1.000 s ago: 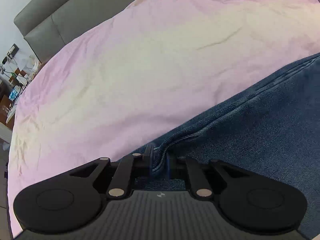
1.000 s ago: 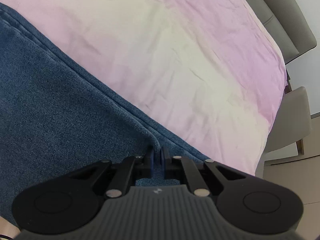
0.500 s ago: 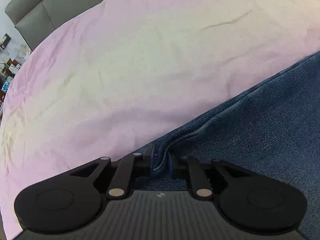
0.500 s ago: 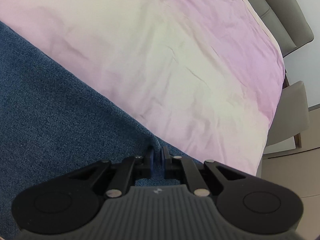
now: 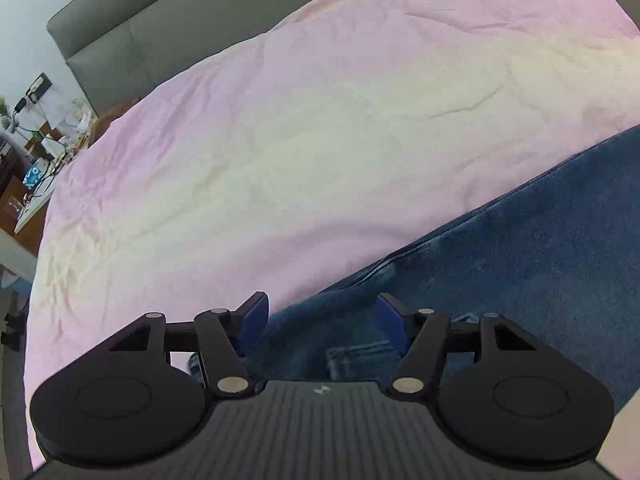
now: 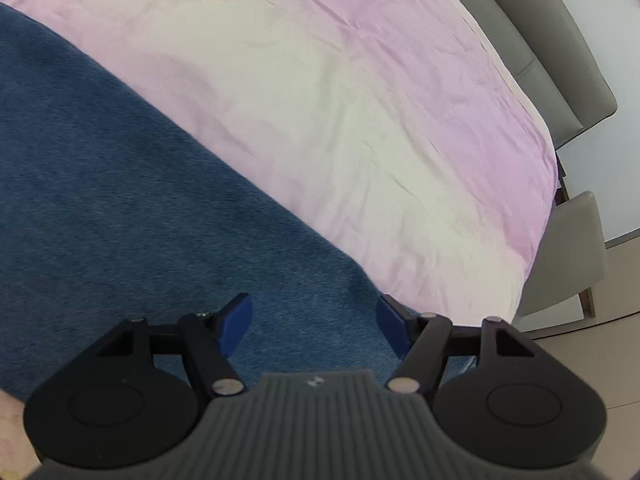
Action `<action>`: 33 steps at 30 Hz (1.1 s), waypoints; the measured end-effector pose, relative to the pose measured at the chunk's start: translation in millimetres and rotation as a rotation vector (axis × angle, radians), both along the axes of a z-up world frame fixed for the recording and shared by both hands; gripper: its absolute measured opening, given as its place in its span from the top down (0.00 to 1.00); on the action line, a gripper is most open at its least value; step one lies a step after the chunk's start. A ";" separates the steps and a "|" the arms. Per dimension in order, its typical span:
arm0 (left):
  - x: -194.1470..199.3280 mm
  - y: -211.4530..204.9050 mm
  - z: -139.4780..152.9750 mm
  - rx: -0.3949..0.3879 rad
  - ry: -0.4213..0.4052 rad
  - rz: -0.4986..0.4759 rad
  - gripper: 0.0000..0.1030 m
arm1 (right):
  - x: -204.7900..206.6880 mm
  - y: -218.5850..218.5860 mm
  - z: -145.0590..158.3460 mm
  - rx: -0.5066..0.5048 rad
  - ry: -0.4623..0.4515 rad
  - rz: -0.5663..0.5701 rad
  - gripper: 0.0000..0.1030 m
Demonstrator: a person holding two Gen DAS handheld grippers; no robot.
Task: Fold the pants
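Note:
Dark blue denim pants [image 5: 520, 264] lie flat on a pink and cream bed sheet [image 5: 320, 128]. In the left wrist view they fill the lower right; a belt loop shows near the gripper. My left gripper [image 5: 322, 312] is open, its blue pads apart just above the pants' edge, holding nothing. In the right wrist view the pants [image 6: 120, 184] fill the left and lower middle on the sheet [image 6: 360, 100]. My right gripper [image 6: 316, 316] is open over the denim near its edge, holding nothing.
A grey upholstered headboard [image 5: 152, 28] runs along the far side of the bed and shows in the right wrist view [image 6: 560, 40]. A cluttered bedside table [image 5: 28, 140] stands at the left. A grey chair [image 6: 568, 256] stands by the bed's right side on a tan floor.
Both grippers were shut on the pants' edge and are now open. The denim has dropped out of the jaws and lies on the bed.

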State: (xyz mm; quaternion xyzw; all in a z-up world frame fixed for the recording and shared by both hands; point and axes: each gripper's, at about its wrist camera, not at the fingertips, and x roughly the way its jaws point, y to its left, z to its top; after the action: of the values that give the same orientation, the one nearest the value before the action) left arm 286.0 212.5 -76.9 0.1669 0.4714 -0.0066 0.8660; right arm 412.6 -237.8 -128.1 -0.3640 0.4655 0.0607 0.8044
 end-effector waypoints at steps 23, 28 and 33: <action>18.8 111.0 -69.9 -0.187 0.077 0.328 0.87 | -52.7 117.3 -29.9 0.074 0.176 0.121 0.72; 6.8 90.7 -55.6 -0.086 0.020 0.294 0.83 | -47.8 114.5 -27.4 0.108 0.155 0.064 0.72; -42.4 51.5 -7.7 -0.065 -0.121 0.226 0.82 | -87.7 114.7 2.6 0.242 0.088 0.078 0.72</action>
State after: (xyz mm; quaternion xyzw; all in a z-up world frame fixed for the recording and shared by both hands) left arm 243.6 264.0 -84.6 0.0846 0.4335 0.0855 0.8931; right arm 324.9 -123.1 -125.6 -0.2789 0.4752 0.1637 0.8183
